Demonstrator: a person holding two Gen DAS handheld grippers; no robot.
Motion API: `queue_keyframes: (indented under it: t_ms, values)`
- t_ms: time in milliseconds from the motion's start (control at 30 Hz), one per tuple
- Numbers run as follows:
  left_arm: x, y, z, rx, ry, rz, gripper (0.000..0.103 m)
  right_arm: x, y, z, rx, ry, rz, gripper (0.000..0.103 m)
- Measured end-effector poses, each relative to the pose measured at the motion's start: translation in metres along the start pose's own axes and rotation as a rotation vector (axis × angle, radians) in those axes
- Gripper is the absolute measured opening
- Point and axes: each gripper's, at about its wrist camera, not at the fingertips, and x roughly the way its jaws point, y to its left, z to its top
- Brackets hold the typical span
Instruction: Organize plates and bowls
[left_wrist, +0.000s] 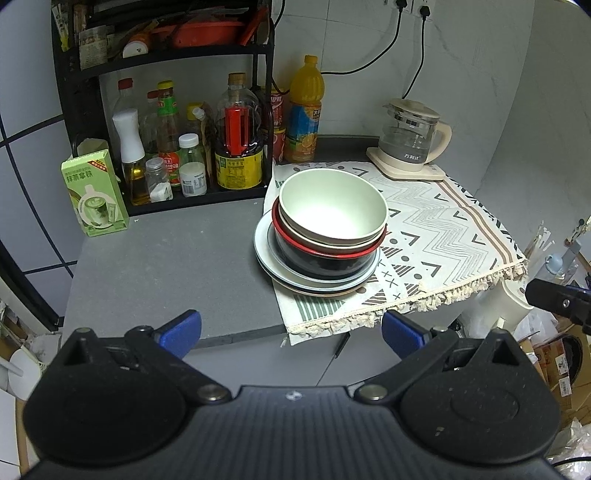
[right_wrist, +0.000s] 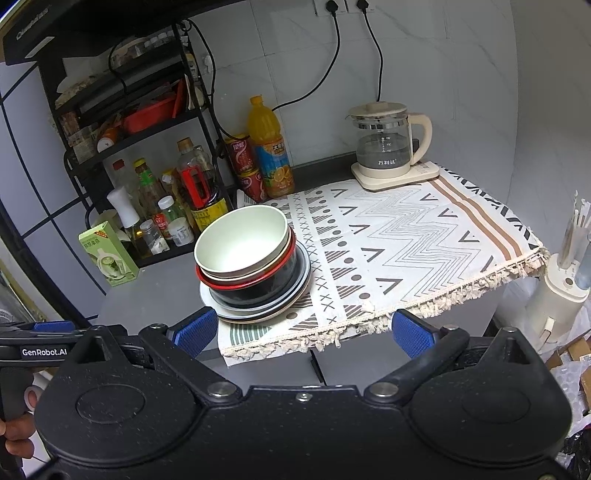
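Both tools are held back from the counter (left_wrist: 166, 266) with nothing between their blue pads: the left tool (left_wrist: 291, 328) has its jaws spread wide, and so does the right tool (right_wrist: 303, 332).

The dishes stand in one stack at the left edge of the patterned cloth (left_wrist: 443, 229), partly over the bare grey counter. On top is a pale green bowl (left_wrist: 332, 206), nested in a cream bowl (left_wrist: 295, 230), which sits in a red-rimmed black bowl (left_wrist: 325, 262). Under these lie the plates (left_wrist: 266, 258), a grey-blue one over a brownish one.

The left wrist view looks straight into the black rack (left_wrist: 166, 59) of bottles, and shows the right tool only as a black tip at the far right edge. The right wrist view shows the left tool's side with its "GenRobot.AI" label and a person's hand (right_wrist: 14, 439) at the lower left, and more of the glass kettle (right_wrist: 388, 144) at the cloth's back corner.
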Motion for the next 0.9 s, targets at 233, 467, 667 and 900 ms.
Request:
queue_keyframes:
  t_ms: [233, 467, 667, 900]
  values:
    - [0.003, -0.009, -0.001, 0.025, 0.014, 0.006, 0.103, -0.001, -0.005, -0.002, 0.001, 0.009, -0.006, 0.102]
    - [0.006, -0.015, 0.000, 0.020, 0.019, -0.004, 0.103, -0.002, -0.009, -0.002, -0.004, 0.007, -0.017, 0.102]
    - [0.008, -0.018, 0.001, 0.032, 0.018, -0.013, 0.103, -0.003, -0.013, -0.002, 0.008, 0.006, -0.022, 0.102]
    - [0.008, -0.022, 0.002, 0.035, 0.014, -0.014, 0.103, -0.003, -0.015, -0.003, 0.006, 0.007, -0.022, 0.102]
